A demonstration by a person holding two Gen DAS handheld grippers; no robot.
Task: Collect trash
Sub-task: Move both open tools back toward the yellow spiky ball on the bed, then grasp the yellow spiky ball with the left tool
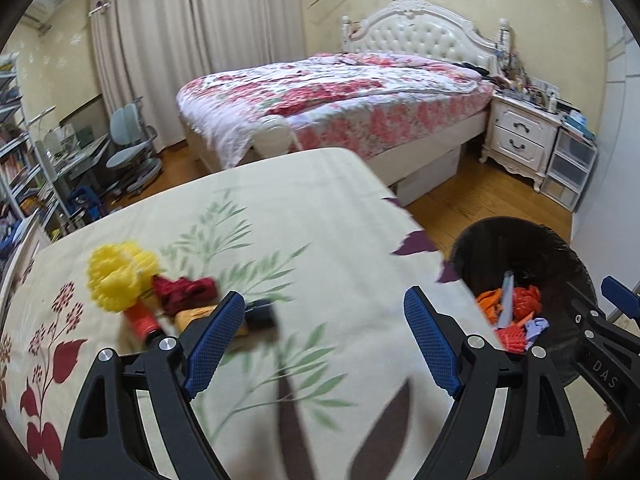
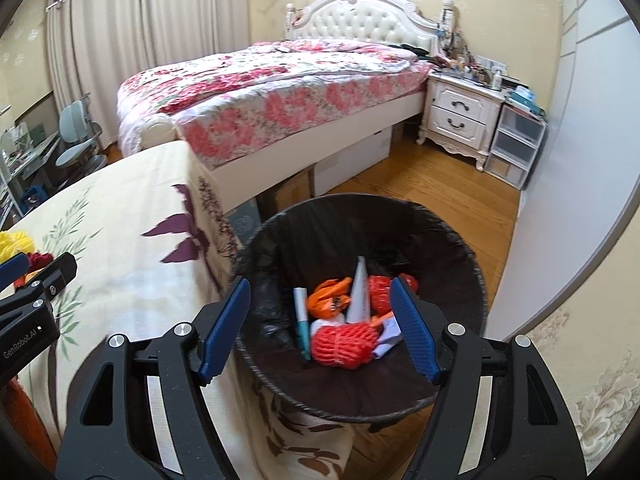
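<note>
My left gripper [image 1: 324, 344] hangs over the counter [image 1: 320, 208], fingers wide, holding nothing. The trash pile [image 1: 160, 300] lies at ten o'clock of it. My right gripper [image 2: 320, 328], fingers wide too, hovers over the bin [image 2: 460, 248], more trash [image 2: 344, 344] inside.
</note>
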